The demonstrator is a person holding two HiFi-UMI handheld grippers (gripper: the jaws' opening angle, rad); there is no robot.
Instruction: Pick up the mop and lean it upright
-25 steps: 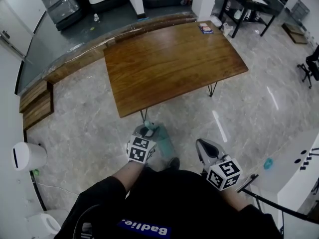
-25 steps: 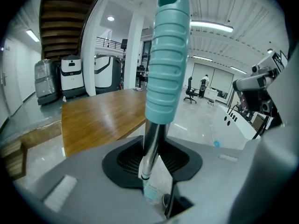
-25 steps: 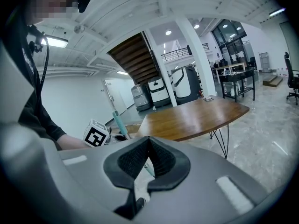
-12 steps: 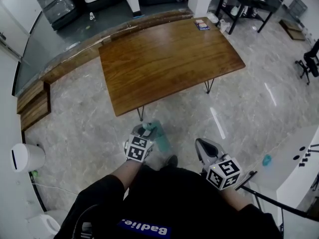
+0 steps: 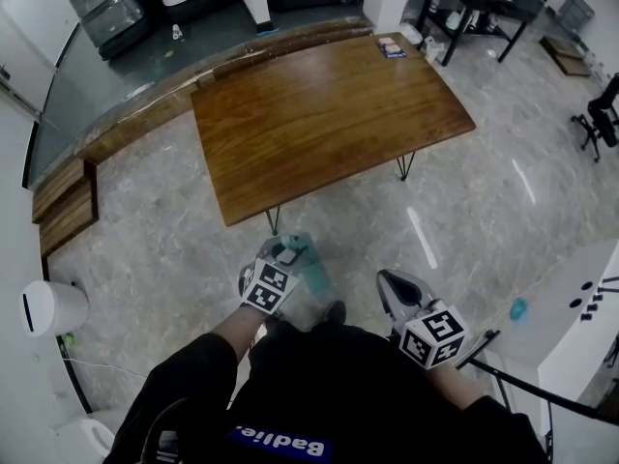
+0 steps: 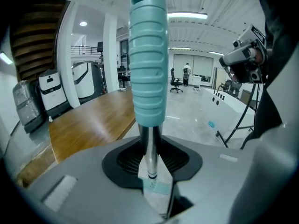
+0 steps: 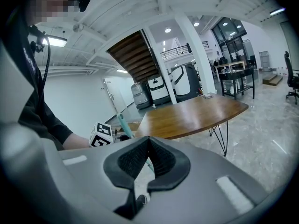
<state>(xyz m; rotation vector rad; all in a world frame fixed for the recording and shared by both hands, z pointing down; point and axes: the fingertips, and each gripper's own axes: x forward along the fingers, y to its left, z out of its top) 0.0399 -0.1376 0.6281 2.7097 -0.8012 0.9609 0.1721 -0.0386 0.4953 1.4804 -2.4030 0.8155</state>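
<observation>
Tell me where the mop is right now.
The mop is on the person's left, clamped in the left gripper just below its teal grip. In the head view it sits just short of the wooden table's near corner.

Looks like an open-plan office: polished stone floor, big wooden surface at 12 o'clock, office chair at 2.

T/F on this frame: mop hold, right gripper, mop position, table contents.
1. The left gripper grips the mop by its metal shaft, under the teal grip. True.
2. The right gripper holds the mop too. False: its jaws are together, empty.
3. The mop lies on the wooden table. False: the left gripper holds it, in front of the table.
4. A small flat item sits near the table's far corner. True.
</observation>
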